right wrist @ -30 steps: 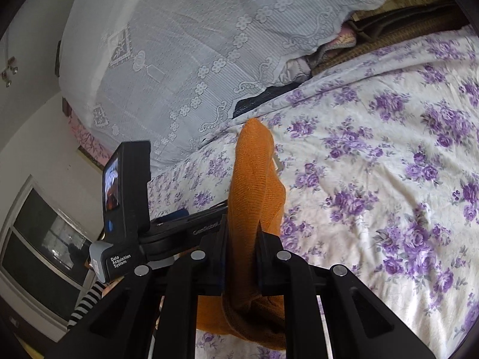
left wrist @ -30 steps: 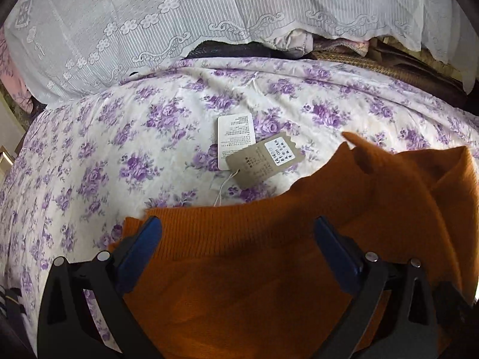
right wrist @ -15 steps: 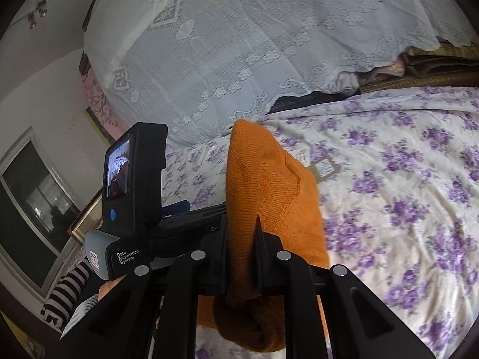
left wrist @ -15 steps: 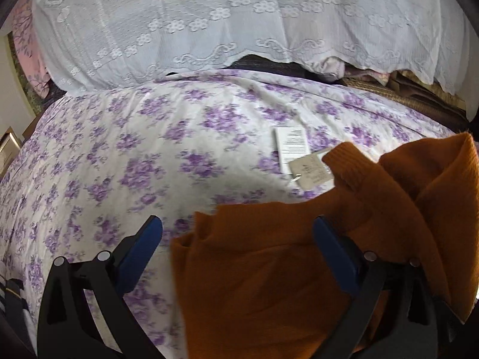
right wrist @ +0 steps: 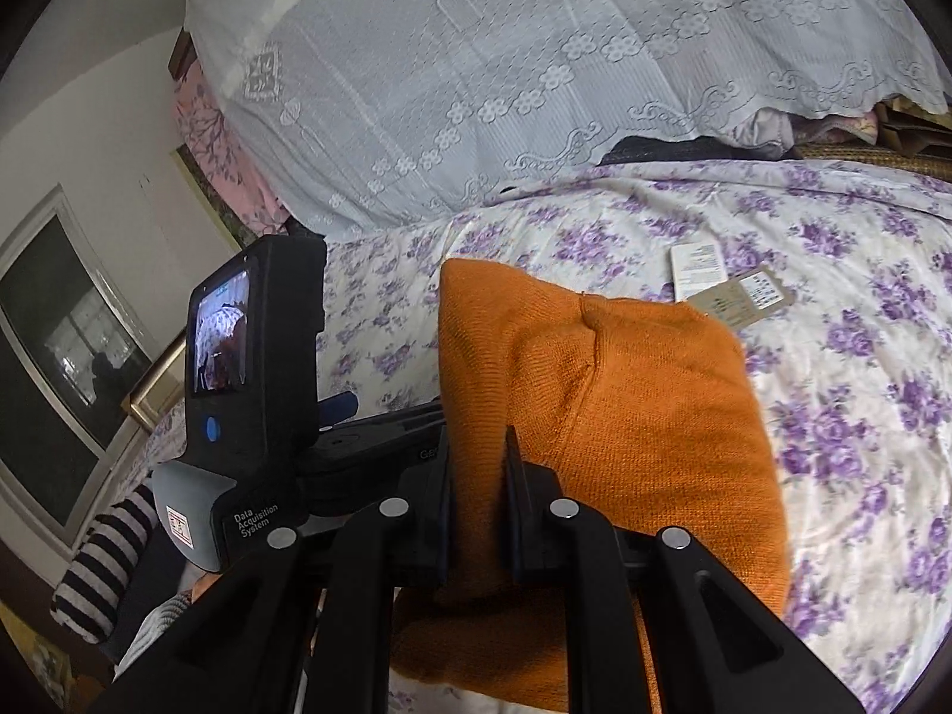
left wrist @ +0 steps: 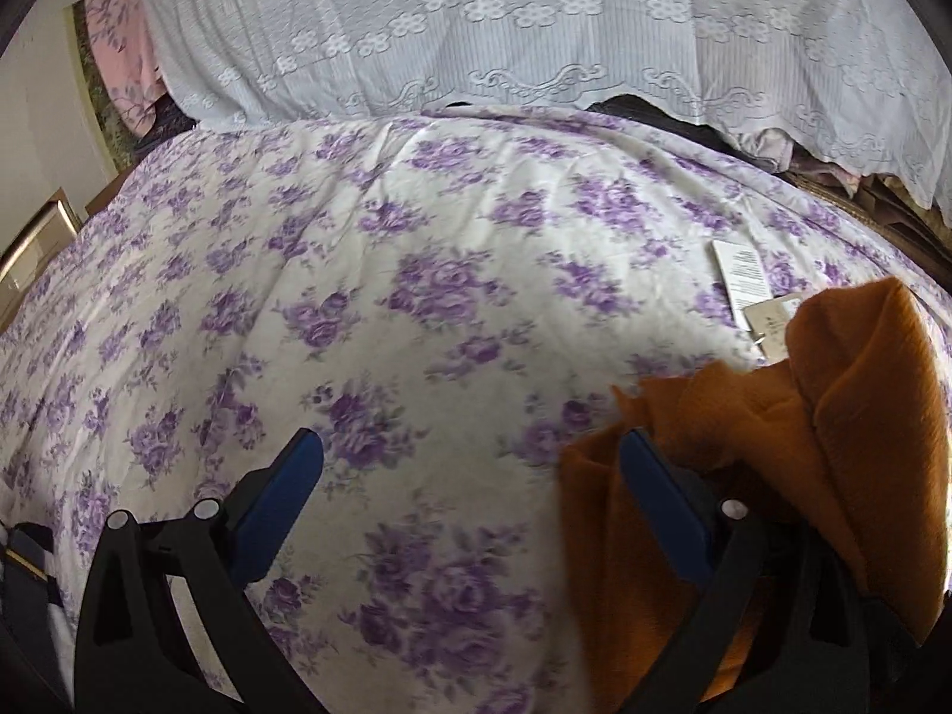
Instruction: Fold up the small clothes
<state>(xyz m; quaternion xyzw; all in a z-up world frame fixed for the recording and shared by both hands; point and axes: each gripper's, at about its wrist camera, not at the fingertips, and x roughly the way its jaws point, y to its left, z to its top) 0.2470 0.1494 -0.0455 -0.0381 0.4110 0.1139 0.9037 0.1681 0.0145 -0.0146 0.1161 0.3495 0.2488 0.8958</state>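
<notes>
**Inspector:** Report the state of both tools and the garment.

**Operator:** My right hand-held gripper (right wrist: 479, 476) is clamped on a bunched fold of the orange knitted sweater (right wrist: 625, 416), which rises between its jaws and drapes to the right above the bed with the white sheet printed in purple flowers (left wrist: 416, 297). My left hand-held gripper (left wrist: 470, 464) stands with its blue-padded fingers (left wrist: 285, 494) wide apart and nothing between them; the knit only lies against the outside of the right finger.

**Inspector:** What has changed?

**Operator:** A second ago the sweater lay spread across the left gripper's view, filling the space between its fingers. Now it sits gathered at that view's right edge, and bare sheet lies between the fingers. The white and brown paper hang tags (right wrist: 714, 285) have drifted right with it. I judge a side is being carried across for a fold, not yet laid flat.

**Inspector:** Containers?

**Operator:** None in view. A white lace cover (left wrist: 535, 30) drapes over a heap behind the bed; what is under it I cannot make out.
</notes>
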